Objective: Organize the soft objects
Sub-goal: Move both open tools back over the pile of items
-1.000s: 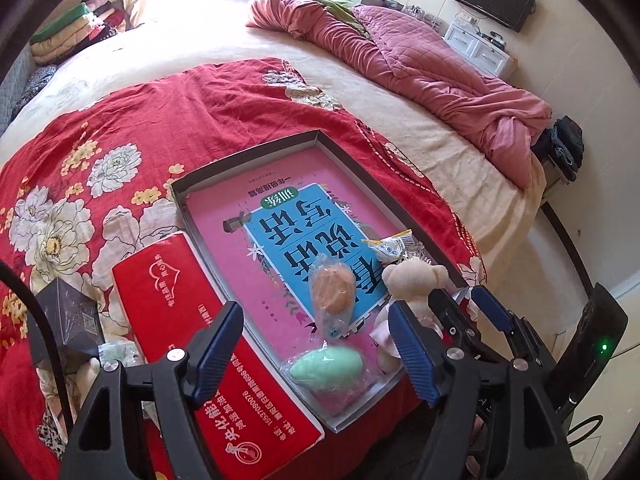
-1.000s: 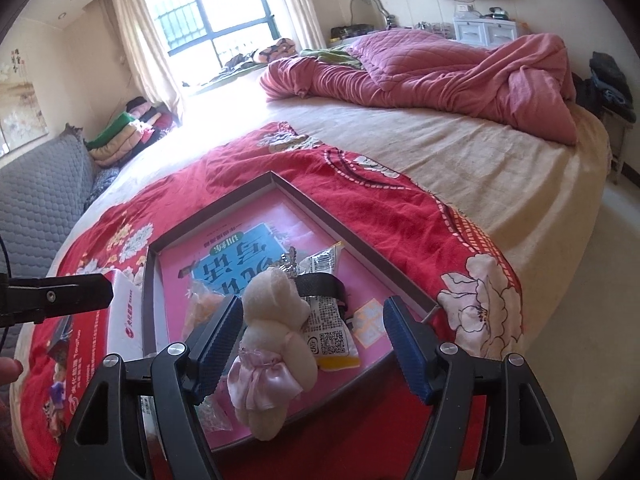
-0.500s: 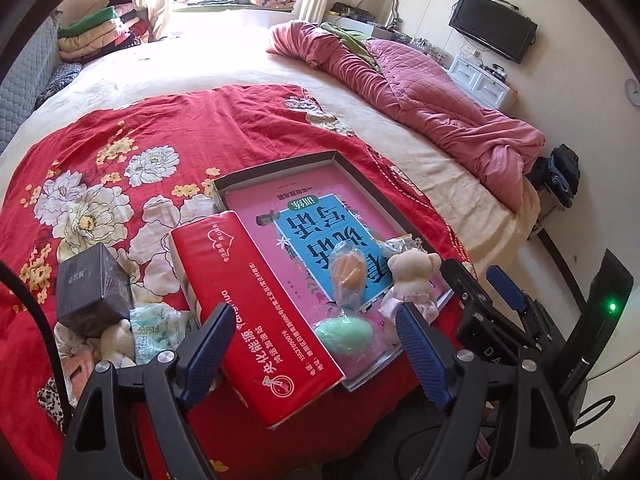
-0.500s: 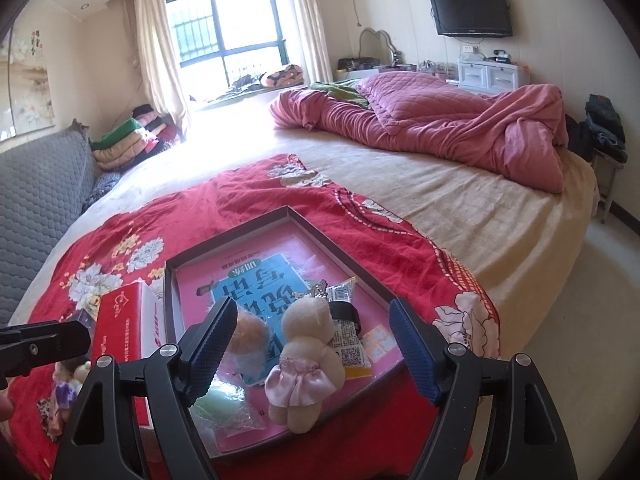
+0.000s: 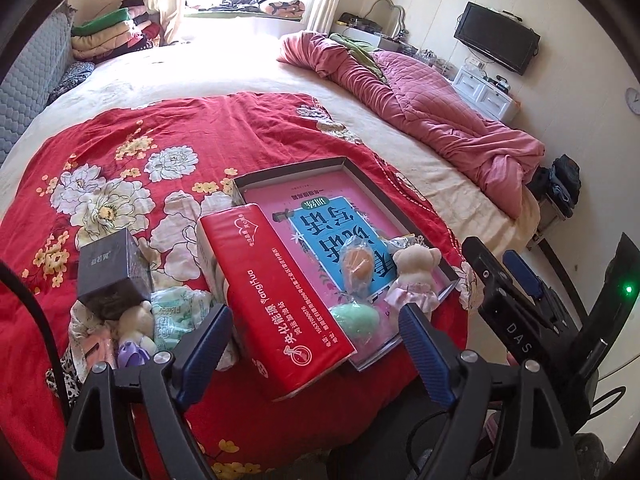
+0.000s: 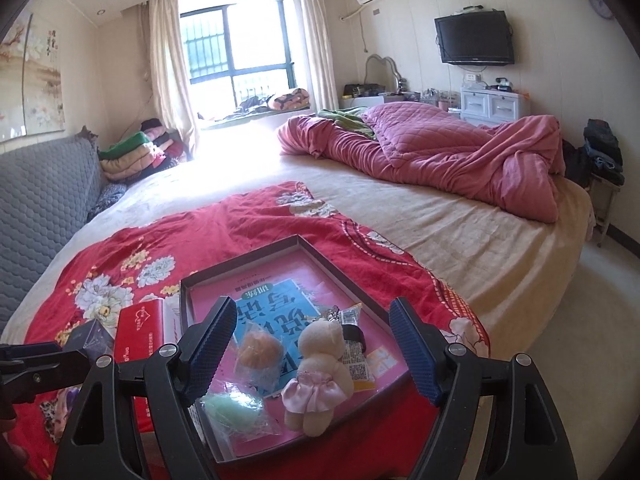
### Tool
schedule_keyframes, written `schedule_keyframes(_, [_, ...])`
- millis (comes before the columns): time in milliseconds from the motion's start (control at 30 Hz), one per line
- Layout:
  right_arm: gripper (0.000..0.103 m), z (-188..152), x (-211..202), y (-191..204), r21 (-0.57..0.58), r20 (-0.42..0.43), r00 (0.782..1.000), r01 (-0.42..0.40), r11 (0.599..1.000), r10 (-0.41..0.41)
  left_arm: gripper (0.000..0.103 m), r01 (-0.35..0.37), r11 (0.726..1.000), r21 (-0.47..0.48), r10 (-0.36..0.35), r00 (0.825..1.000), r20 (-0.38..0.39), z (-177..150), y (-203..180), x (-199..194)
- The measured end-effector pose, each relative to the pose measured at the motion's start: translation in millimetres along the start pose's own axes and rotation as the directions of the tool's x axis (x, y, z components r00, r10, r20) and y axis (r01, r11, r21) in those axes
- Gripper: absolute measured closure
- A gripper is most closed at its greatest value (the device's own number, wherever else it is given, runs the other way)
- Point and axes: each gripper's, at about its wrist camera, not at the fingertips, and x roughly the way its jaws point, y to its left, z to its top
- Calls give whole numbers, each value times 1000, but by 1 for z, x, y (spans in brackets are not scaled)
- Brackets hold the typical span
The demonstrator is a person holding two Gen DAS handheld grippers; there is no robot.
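Observation:
A dark-rimmed tray (image 5: 404, 216) (image 6: 332, 262) with a pink and blue bottom lies on the red flowered blanket. In it lie a cream teddy bear in a pink skirt (image 5: 414, 270) (image 6: 320, 372), a bagged orange ball (image 5: 358, 264) (image 6: 258, 354), a bagged green egg shape (image 5: 354, 318) (image 6: 232, 408) and a snack packet (image 6: 356, 356). My left gripper (image 5: 316, 354) is open and empty, above the near edge of the red pack. My right gripper (image 6: 312, 348) is open and empty, held back above the tray's near end.
A red tissue pack (image 5: 272, 300) (image 6: 138, 330) lies left of the tray. Left of it are a dark box (image 5: 110, 272), a wipes packet (image 5: 174, 312) and a small plush (image 5: 134, 330). A pink quilt (image 6: 440, 152) is bunched at the far right.
Both grippers have pulled back and up from the tray, so more of the bed shows. Both stay open and empty. The things in the tray have not moved.

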Motion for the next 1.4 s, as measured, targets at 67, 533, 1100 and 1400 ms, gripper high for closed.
schedule_keyframes(67, [23,1,-5,2,2,7,1000,-5,1000,5,18,-6,1000,0,6,1000,5,-2,1,-4])
schedule_keyframes(533, [23,14,-40,40,-54,40,994,-103,993,106,18,-49,999,-21,50,998,37,-22,24,-40])
schedule_keyframes(1100, [23,19,-75,107,-154,2,955,-292,944,296,18,-161,973,-166,178,980,91,-50,115,-104])
schedule_keyframes(1400, [23,5,-79,144,-254,-49,938,-343,904,342,18,-218,937,-272,253,962,102,-59,166,-128])
